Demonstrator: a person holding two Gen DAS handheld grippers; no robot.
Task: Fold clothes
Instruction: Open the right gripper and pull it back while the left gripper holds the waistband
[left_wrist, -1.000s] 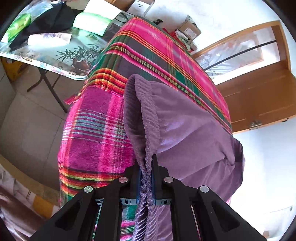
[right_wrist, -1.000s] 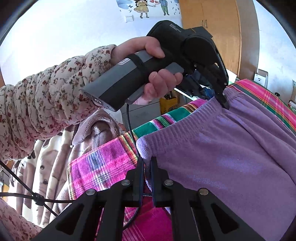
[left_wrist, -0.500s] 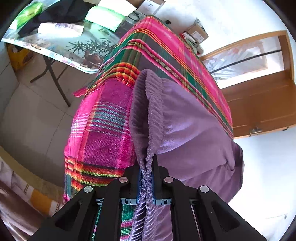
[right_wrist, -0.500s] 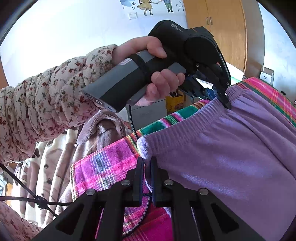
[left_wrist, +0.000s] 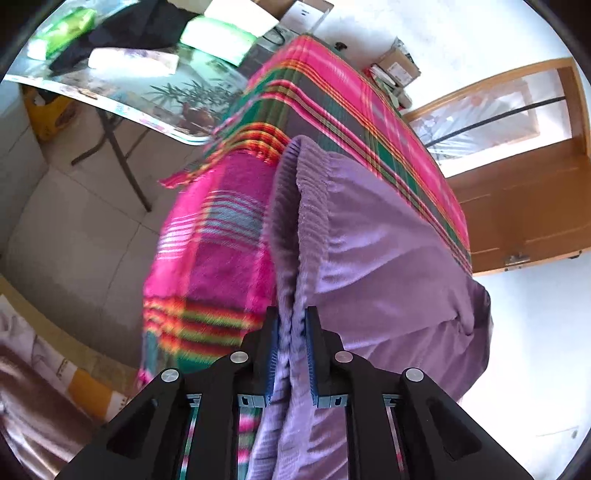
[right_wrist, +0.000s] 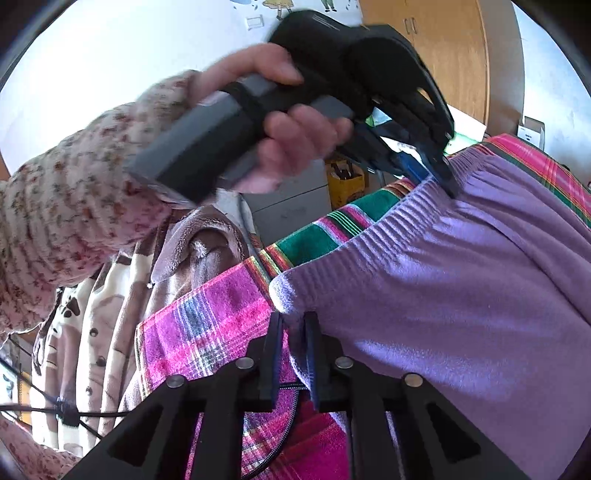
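I have the soft purple elastic-waisted trousers by their waistband, one corner between each hand-held gripper, so the band lies straight across the pink-and-green plaid blanket. Both my left hand-held gripper and right hand-held gripper are opening, cloth between the loosening pads, to leave it lying flat.

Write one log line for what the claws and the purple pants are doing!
left claw: opening, waistband between pads | right claw: opening, waistband corner between pads | purple pants: lying on plaid blanket

My left camera looks steeply down, close along the purple trousers' waistband; my right faces it crosswise; both share the plaid blanket.
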